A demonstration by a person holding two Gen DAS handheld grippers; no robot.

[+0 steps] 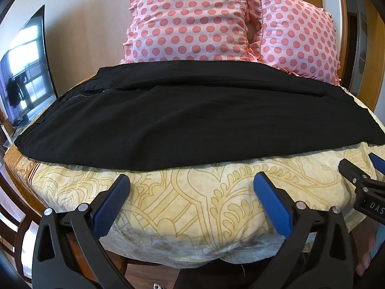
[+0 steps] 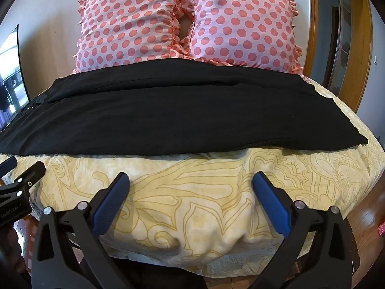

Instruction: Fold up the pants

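Note:
Black pants lie flat across the bed, lengthwise from left to right, one leg folded over the other; they also show in the right wrist view. A zipper shows at their left end. My left gripper is open and empty, hovering over the bedspread just short of the pants' near edge. My right gripper is open and empty, also just short of the near edge. The right gripper shows at the right edge of the left wrist view; the left one shows at the left edge of the right wrist view.
The bed has a cream bedspread with a yellow pattern. Two pink polka-dot pillows stand against the wall behind the pants. A TV screen is at the left. A wooden door frame is at the right.

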